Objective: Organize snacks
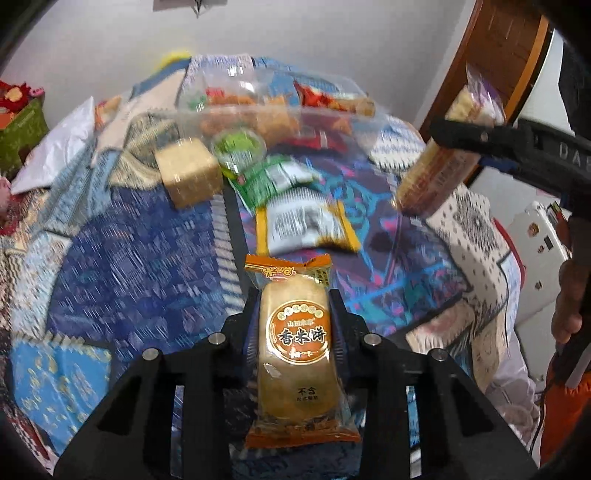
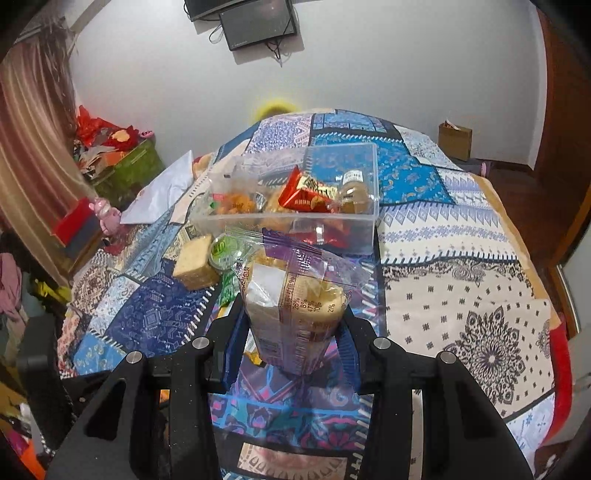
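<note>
My left gripper (image 1: pixel 293 295) is shut on an orange rice-cracker packet (image 1: pixel 295 339) and holds it above the patchwork bedspread (image 1: pixel 147 251). My right gripper (image 2: pixel 295 314) is shut on a clear purple-trimmed packet of cakes (image 2: pixel 295 295), also seen at the right of the left wrist view (image 1: pixel 443 162). A clear plastic box (image 2: pixel 325 221) holding several snacks stands ahead of both grippers, also in the left wrist view (image 1: pixel 236 110). Loose on the bed lie a tan block-shaped cake (image 1: pixel 188 173), a green cup (image 1: pixel 240 146), a green packet (image 1: pixel 269 177) and a yellow-edged packet (image 1: pixel 306 225).
The bed's right edge (image 2: pixel 554 314) drops to a wooden floor. A white bag (image 2: pixel 162 195) and a green box with red items (image 2: pixel 125 166) lie at the left. A wooden door (image 1: pixel 491 59) stands at the right. A screen (image 2: pixel 258 22) hangs on the wall.
</note>
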A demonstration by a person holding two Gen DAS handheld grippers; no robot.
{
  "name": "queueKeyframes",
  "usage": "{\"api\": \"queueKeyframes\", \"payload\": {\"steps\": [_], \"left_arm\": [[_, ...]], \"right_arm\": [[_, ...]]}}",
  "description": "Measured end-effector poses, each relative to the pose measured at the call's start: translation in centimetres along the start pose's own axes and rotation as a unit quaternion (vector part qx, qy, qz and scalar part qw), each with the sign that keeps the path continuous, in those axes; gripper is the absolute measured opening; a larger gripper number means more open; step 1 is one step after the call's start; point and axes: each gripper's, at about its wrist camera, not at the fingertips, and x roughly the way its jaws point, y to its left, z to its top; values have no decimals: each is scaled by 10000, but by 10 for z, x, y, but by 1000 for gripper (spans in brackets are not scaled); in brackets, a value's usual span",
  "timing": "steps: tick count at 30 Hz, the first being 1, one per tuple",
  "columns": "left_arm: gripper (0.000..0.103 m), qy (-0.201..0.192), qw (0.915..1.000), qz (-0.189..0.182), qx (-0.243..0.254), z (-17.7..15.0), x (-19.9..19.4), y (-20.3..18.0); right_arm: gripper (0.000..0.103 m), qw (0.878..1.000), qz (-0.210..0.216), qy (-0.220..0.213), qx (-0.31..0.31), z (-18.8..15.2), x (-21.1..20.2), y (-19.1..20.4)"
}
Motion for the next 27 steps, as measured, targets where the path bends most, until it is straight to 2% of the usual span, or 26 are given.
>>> {"api": "queueKeyframes", "payload": {"steps": [6, 17, 22, 27], "left_arm": [[34, -408, 9991, 77, -49, 32, -15, 8], [34, -988, 9946, 245, -219, 104, -19, 29], [34, -1133, 9926, 340, -284, 136, -9, 37], [34, -1095, 9927, 285, -421, 165, 16, 42]], "right_arm": [[41, 9999, 29, -169, -11, 17, -4, -2], [41, 9990, -38, -422, -113, 60, 4, -4], [41, 9984, -103, -516, -187, 80, 13, -7], [41, 9982, -254, -466, -284, 97, 30, -11]]}}
